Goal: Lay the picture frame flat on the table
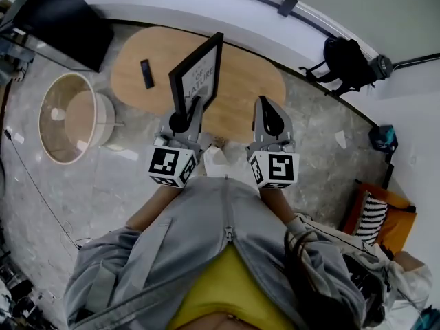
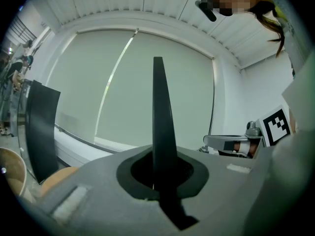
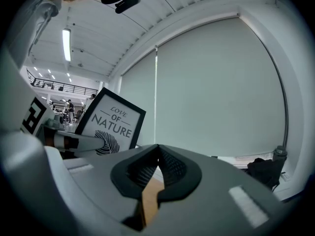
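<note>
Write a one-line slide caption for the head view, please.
Left gripper holds the picture frame upright at the wooden table; right gripper shut and empty.

The picture frame [image 3: 111, 124] is showing a dark print with white lettering reading "LOVE OF NATURE", the word "NATURE" being largest on the bottom line. Nothing else is reading clearly.

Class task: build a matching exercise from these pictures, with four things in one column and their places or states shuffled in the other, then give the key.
Things:
1. picture frame
2. right gripper
3. black remote
4. black backpack

Places or states:
a. lying flat on the wooden table
b. by the wall, off the table
c. shut, holding nothing
d. upright, clamped in the left gripper

Pairs: 1-d, 2-c, 3-a, 4-b
</note>
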Tool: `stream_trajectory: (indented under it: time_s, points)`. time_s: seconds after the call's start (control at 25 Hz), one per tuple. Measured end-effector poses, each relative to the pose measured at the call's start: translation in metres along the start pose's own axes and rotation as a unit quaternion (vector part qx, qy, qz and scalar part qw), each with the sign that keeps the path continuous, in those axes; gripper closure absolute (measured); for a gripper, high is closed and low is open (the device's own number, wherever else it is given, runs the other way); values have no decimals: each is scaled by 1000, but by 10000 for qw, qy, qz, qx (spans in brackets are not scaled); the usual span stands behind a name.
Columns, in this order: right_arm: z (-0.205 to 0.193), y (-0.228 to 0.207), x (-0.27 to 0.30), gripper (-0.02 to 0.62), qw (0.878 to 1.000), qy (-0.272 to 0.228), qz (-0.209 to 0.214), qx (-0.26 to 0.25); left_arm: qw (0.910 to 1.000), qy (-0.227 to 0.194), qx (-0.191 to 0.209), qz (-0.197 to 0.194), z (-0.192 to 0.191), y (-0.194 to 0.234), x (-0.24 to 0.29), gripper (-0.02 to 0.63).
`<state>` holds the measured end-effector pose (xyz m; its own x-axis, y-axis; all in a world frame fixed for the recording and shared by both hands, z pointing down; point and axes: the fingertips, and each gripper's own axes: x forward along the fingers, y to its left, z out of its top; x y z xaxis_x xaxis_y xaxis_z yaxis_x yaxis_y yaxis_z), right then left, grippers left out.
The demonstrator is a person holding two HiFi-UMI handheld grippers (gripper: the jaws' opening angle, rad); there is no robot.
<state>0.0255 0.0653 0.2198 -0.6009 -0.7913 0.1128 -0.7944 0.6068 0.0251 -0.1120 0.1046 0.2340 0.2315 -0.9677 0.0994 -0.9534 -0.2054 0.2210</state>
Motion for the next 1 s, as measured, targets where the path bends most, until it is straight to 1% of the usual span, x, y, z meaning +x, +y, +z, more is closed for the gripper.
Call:
stream_trajectory:
  time_s: [0.16,0.36,0.56,0.68,0.76,0.84,1.0]
  points:
    - [-5,-36,51,594,9999,127,-65,36,9996,197,-43,-179,-3,13,65,598]
    - [-14,-73,102,594,9997,214,-75,66,9985,320,-195,-389,-8,24,138,598]
    - [-35,-97,136,594,9988,444,-162,157,9963,462,-256,-683,-13,26,189,598]
    - [-50,-104,159,594,9975,614,-139,330,9940,685,-331,-791,-19,35,216,598]
    - [-61,-108,175,594,9970,674,-122,356,9924,811,-344,-862,-26,43,235,597]
    - [-76,-112,185,594,9962,753,-159,397,9902,887,-365,-1019,-38,48,251,597]
    - [-115,-116,205,594,9944,901,-308,455,9817,1004,-436,-1561,-71,59,279,597]
